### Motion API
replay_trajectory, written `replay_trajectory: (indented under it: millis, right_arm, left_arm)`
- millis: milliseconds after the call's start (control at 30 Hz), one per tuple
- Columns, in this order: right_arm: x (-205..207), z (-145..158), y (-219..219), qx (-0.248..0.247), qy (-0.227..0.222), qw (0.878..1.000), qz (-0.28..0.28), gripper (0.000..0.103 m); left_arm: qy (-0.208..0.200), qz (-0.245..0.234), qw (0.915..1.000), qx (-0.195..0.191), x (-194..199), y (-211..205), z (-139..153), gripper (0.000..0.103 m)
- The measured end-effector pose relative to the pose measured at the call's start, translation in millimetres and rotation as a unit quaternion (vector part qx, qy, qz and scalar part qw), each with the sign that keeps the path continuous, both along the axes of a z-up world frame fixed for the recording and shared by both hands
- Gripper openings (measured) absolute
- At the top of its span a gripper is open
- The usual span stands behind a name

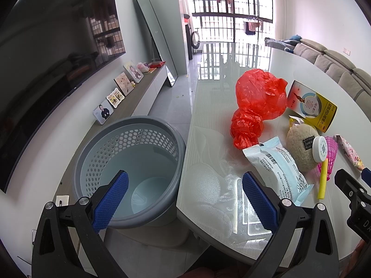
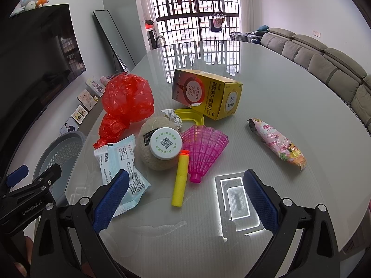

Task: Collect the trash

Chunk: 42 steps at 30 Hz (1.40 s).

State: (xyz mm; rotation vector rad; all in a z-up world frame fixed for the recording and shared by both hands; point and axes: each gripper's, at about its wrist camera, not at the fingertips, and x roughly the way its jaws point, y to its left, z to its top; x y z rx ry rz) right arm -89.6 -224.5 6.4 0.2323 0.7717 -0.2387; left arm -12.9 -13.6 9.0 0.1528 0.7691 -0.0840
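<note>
A grey perforated trash bin [image 1: 129, 169] stands on the floor beside the table's left edge, empty inside. On the glossy grey table [image 2: 266, 88] lie a crumpled red plastic bag [image 2: 126, 103], a pale blue wipes packet [image 2: 120, 162], a beige round plush with a white lid [image 2: 160, 143], a yellow foam dart [image 2: 179, 180], a pink plastic shuttlecock [image 2: 203, 147], a yellow box [image 2: 208, 95] and a pink snack wrapper [image 2: 278, 143]. My left gripper [image 1: 185, 201] is open, straddling the bin rim and table edge. My right gripper [image 2: 185, 199] is open above the table, near the dart.
A large TV [image 1: 46, 69] hangs on the left wall above a low cabinet with photo frames [image 1: 116, 95]. A tall mirror [image 1: 157, 39] leans against the wall. A grey sofa [image 2: 324, 64] runs along the right. A barred window is at the back.
</note>
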Motion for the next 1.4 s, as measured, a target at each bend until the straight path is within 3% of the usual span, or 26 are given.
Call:
replay_trajectory:
  millis: [833, 1233, 1400]
  right_arm:
    - [2, -4, -2, 0.013, 0.001, 1.000, 0.008, 0.094]
    - [-12, -13, -52, 0.036, -0.008, 0.999, 0.001, 0.094]
    - [-19, -12, -87, 0.015, -0.005, 1.000, -0.002, 0.094]
  left_arm:
    - [0.004, 0.001, 1.0000, 0.000, -1, -3, 0, 0.096]
    - [0.031, -0.017, 0.9994, -0.007, 4, -33, -8, 0.096]
    - [0.029, -0.019, 0.9991, -0.026, 2, -46, -3, 0.096]
